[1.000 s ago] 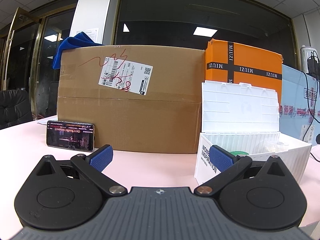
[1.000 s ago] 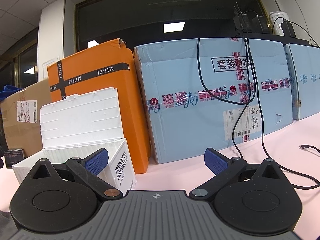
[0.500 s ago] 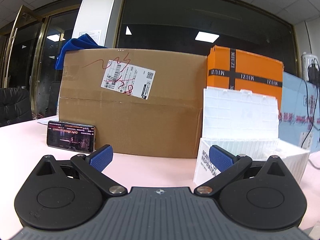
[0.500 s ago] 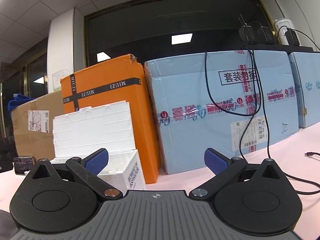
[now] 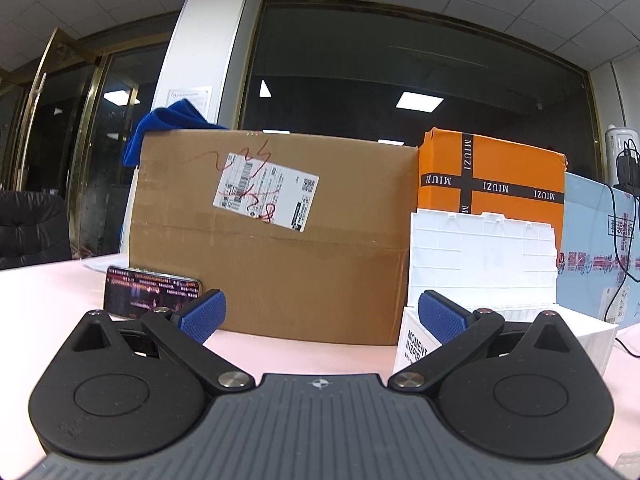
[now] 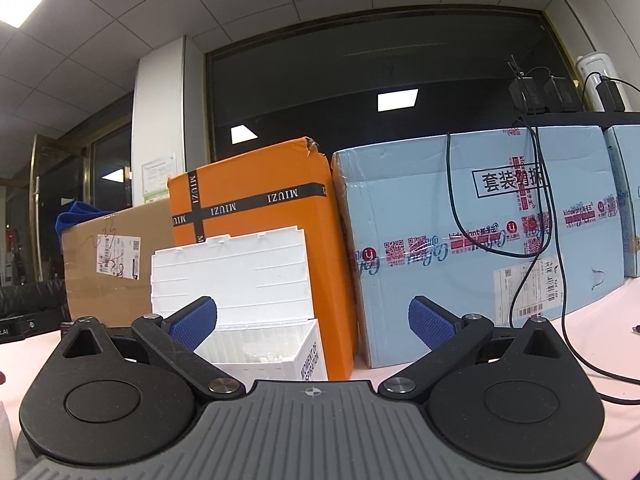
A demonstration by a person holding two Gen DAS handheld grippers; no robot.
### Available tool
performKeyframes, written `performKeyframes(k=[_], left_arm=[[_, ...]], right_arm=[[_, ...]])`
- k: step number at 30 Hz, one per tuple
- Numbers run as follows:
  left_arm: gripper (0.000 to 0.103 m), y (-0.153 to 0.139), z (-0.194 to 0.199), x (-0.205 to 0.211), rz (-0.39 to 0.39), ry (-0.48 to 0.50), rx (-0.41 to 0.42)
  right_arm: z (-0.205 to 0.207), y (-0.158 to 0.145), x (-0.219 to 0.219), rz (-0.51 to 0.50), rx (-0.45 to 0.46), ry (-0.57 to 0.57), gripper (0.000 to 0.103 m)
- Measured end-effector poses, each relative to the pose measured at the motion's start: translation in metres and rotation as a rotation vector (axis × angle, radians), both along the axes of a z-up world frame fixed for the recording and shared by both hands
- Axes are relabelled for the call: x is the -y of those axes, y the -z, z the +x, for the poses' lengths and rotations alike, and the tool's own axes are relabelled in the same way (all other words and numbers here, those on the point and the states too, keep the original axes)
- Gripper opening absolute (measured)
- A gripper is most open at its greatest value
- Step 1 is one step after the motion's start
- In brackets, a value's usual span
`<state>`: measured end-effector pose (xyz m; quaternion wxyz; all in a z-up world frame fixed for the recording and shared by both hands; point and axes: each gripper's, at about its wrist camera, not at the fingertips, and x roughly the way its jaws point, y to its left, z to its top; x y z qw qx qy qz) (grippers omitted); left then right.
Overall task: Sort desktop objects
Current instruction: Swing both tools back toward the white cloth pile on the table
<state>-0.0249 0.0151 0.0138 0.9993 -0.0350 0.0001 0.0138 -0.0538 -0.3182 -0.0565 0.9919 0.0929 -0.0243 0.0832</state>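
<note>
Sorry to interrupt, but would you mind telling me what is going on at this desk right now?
A person is holding two handheld grippers over a pink desk to sort things on it. Right now both the left gripper and the right gripper are open and hold nothing. In front of them stands a white storage box with its lid up, backed by a row of cardboard boxes. A phone leans against the brown box.

Left gripper (image 5: 322,314): ribbed grey base plate with a small crosshair mark, two black rounded housings with circular recesses, black link arms on silver screws, blue dimpled pads (image 5: 200,316) on the fingers. Right gripper (image 6: 312,318): identical build, same blue pads (image 6: 432,326).
</note>
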Motion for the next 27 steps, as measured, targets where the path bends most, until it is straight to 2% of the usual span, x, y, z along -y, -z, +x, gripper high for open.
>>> performKeyframes(k=[4,11,17,23,27], left_arm=[[0.103,-0.004,-0.001,-0.003,0.035,-0.004,-0.001],[0.103,-0.018,-0.006,-0.007,0.093,0.046,0.005],[0.103,-0.021,-0.015,-0.007,0.139,0.108,-0.054],[0.103,-0.023,-0.03,-0.002,0.246,0.089,-0.061],[0.103,-0.022,-0.039,0.0,0.285,0.115,-0.089]], right_arm=[[-0.002,-0.001,0.002,0.014,-0.011,0.002,0.103],[-0.008,-0.003,0.005,0.025,-0.009,-0.025,0.103],[-0.015,-0.007,0.001,-0.004,-0.01,-0.049,0.103],[-0.024,-0.011,0.001,0.001,-0.015,-0.032,0.103],[-0.03,-0.015,0.004,0.018,-0.024,-0.025,0.103]])
